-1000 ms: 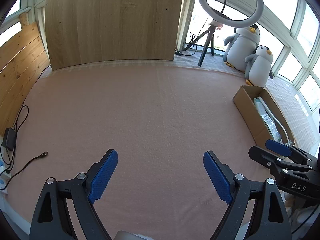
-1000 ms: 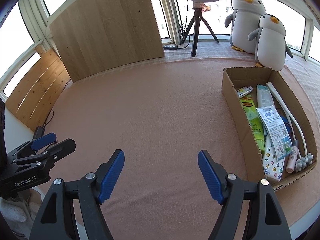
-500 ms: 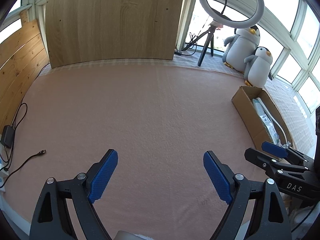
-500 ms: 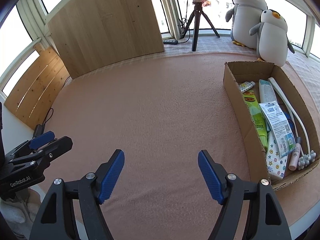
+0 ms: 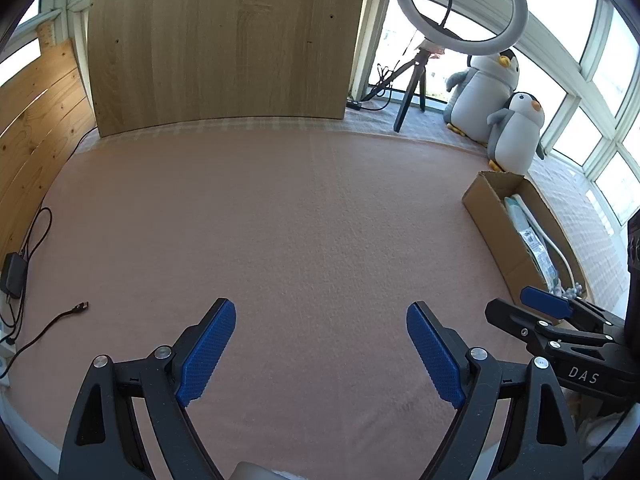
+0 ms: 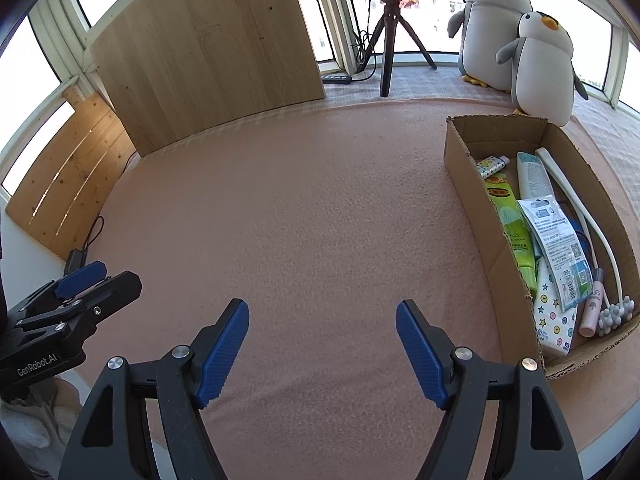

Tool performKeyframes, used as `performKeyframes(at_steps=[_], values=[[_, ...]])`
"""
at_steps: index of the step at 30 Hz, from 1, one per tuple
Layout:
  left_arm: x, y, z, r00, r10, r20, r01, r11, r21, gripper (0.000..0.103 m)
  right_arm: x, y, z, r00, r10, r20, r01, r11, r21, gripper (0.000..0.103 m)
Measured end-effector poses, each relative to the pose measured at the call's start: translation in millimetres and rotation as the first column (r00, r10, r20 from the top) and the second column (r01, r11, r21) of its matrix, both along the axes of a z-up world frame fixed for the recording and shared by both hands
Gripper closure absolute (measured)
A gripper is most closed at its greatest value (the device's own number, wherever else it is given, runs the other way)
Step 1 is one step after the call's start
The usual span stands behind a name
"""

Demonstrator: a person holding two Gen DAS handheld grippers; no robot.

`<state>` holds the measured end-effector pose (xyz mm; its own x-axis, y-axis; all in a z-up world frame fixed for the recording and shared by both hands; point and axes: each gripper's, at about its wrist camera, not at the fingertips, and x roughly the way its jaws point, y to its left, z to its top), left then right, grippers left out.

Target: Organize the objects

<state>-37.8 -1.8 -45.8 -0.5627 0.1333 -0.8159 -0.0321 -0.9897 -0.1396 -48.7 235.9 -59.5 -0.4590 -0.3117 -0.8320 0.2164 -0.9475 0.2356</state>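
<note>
A cardboard box (image 6: 476,196) sits on the pink cloth at the right; it also shows in the left wrist view (image 5: 496,228). It holds a green tube (image 6: 512,220), a white tube (image 6: 532,176), a printed sachet (image 6: 560,244), a white long-handled massager (image 6: 592,232) and other small toiletries. My left gripper (image 5: 320,344) is open and empty above the near middle of the cloth. My right gripper (image 6: 322,344) is open and empty, left of the box's near end. Each gripper shows at the edge of the other's view.
Two plush penguins (image 6: 516,36) stand behind the box. A ring light on a tripod (image 5: 416,76) and a wooden board (image 5: 224,44) stand at the back. A black cable and charger (image 5: 24,276) lie at the cloth's left edge.
Both grippers have drawn back and up a little; the box and the penguins sit lower in the views. Both grippers stay open and empty.
</note>
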Motion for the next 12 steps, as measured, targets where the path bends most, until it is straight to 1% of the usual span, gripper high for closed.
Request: performKeyframes(at_steps=[4, 7, 12], values=[[-2.2, -0.6, -2.3, 1.000, 0.002, 0.004, -0.002, 1.000, -0.002, 0.013, -1.2, 0.4, -1.4, 1.000, 0.001, 0.004, -0.001, 1.000, 0.001, 0.030], [-5.0, -1.9, -5.4, 1.000, 0.005, 0.005, -0.005, 1.000, 0.001, 0.009, -3.1, 0.6, -4.5, 1.000, 0.001, 0.015, -0.001, 1.000, 0.004, 0.030], [-8.8, -2.7, -11.4, 1.000, 0.003, 0.012, -0.003, 1.000, 0.005, 0.008, -6.5, 1.1, -9.4, 0.999, -0.002, 0.032, 0.002, 1.000, 0.005, 0.030]])
